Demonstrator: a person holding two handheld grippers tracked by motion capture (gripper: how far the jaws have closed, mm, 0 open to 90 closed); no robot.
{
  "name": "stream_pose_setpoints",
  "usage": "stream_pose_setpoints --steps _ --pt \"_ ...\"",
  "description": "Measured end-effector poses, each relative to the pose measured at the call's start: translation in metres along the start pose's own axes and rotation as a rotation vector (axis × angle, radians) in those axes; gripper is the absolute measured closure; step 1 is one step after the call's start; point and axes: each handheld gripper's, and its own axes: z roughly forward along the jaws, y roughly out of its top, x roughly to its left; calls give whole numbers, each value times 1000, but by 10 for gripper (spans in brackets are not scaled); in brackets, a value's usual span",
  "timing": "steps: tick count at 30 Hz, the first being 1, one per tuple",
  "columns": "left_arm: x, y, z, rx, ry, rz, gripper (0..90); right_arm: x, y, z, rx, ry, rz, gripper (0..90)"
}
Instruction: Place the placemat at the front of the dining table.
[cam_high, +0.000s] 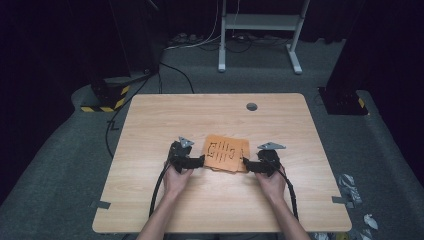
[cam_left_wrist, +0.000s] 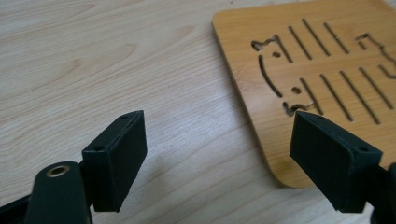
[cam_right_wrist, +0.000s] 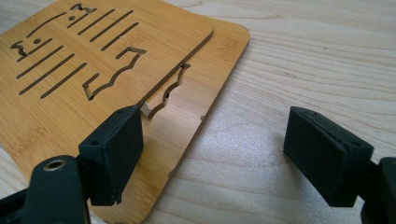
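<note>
High view: fixed overhead, faces forward and down, far off, whole table (cam_high: 150, 125) mid-frame, floor beyond. Left gripper view: low, close over tabletop, boards (cam_left_wrist: 327, 70) upper right of frame. Right gripper view: low, close, boards (cam_right_wrist: 93, 60) upper left. All three share boards (cam_high: 226, 153).

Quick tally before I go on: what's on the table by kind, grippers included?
Bamboo coasters with cut-out pattern: 2, stacked, the top coaster offset over the bottom coaster
Handheld grippers: 2, the left gripper and the right gripper, both open
Total: 4
</note>
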Motion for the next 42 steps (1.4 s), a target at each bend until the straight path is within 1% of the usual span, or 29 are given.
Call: stream_pose_setpoints --steps 2,3,4,5,9,10,13,14,17,18,22,23,24,25,26,27,28,29,30,31,32,34,35,36,37,38,41,42 --pt "1 -1 1 0 24 8 198 0 0 0 -2 -1 -6 202" --pt "1 -1 1 0 24 8 200 0 0 0 -2 -1 -6 202" --pt "2 -2 1 -1 28 -1 197 0 0 0 -2 2 -7 203" --pt "3 -3 2 -4 25 -8 197 0 0 0 -2 2 -7 203" --pt "3 -6 1 -19 30 -5 200 0 0 0 0 4 -6 203" --pt "4 -6 1 -25 27 3 201 0 0 -1 3 5 -12 202" --pt "4 -8 3 -24 26 -3 201 0 0 0 -2 0 -13 202" --pt "4 -8 3 -23 28 9 203 0 0 -1 4 5 -11 202" --pt "3 -11 5 -15 51 24 212 0 0 0 1 5 -7 202" --pt "5 -12 5 -26 41 7 214 0 0 0 0 5 -7 202" --pt "5 -13 5 -31 38 10 214 0 0 0 0 -1 -7 192" --pt "5 -14 5 -37 36 18 217 1 0 0 -4 -13 -20 182" --pt "6 -15 5 -49 30 16 223 4 -1 -1 -16 -37 -54 181" --pt "7 -16 5 -51 21 6 224 5 -1 -1 -17 -37 -61 181" --pt "7 -16 5 -51 21 6 225 5 0 0 -15 -28 -58 181" --pt "7 -16 5 -52 20 -3 225 5 0 0 -15 -28 -58 181" --pt "6 -17 5 -52 25 7 225 1 1 0 9 6 -27 176" --pt "6 -17 4 -55 29 9 225 1 1 0 9 6 -27 176" --pt "5 -17 4 -56 32 16 226 0 3 -1 19 -5 -25 181" --pt "5 -17 4 -56 30 19 225 0 4 -3 7 -6 -29 185" --pt "5 -17 4 -56 30 19 225 0 4 -3 7 -6 -29 185" --pt "5 -17 4 -52 25 4 226 1 6 -10 -25 2 -34 190" --pt "5 -17 4 -51 25 5 227 7 10 -17 -48 14 -61 194" --pt "4 -17 4 -54 22 12 227 10 11 -18 -48 22 -64 194" --pt "4 -17 4 -54 23 13 227 13 13 -19 -50 36 -78 192" --pt "4 -17 4 -54 23 13 227 13 13 -19 -50 36 -78 192" --pt "4 -17 4 -53 24 10 227 20 18 -17 -46 69 -68 187" --pt "3 -17 4 -54 24 14 227 24 21 -15 -37 88 -53 182"
